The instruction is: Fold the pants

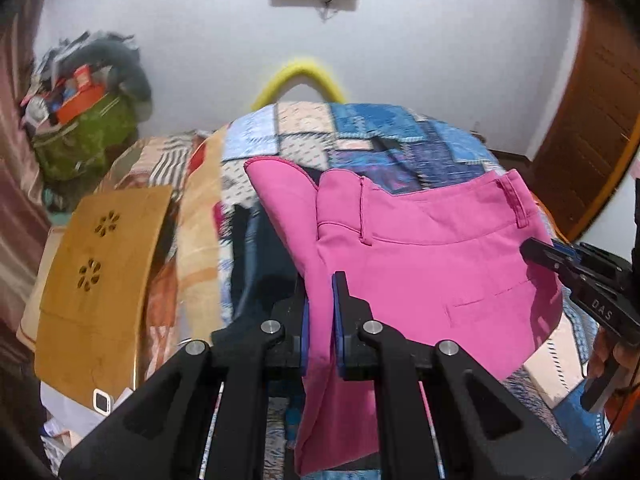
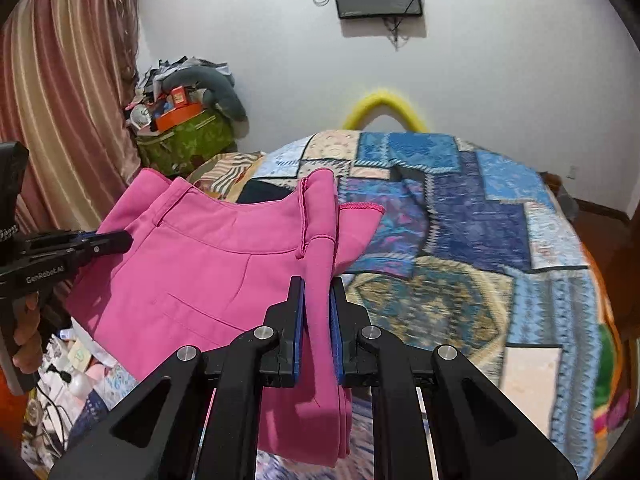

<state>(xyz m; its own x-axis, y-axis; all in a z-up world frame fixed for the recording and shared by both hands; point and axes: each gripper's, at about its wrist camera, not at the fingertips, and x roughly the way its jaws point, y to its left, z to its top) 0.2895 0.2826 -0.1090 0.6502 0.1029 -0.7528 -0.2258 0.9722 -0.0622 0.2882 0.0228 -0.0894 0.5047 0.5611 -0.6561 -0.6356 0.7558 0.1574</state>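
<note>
One big bed [image 2: 500, 220] with a patchwork blanket fills the room, far to near. Pink pants [image 2: 208, 264] hang in the air above it, stretched between both grippers. The left gripper [image 1: 320, 312] pinches one side of the pants, and the right gripper [image 2: 316, 312] pinches the other.

Pink pants held up over the bed

The pants [image 1: 420, 264] are bright pink, with belt loops and a welt pocket; the waistband runs across mid-frame, slack between two pinched edges, while a fold hangs down at lower centre in both views.
</note>
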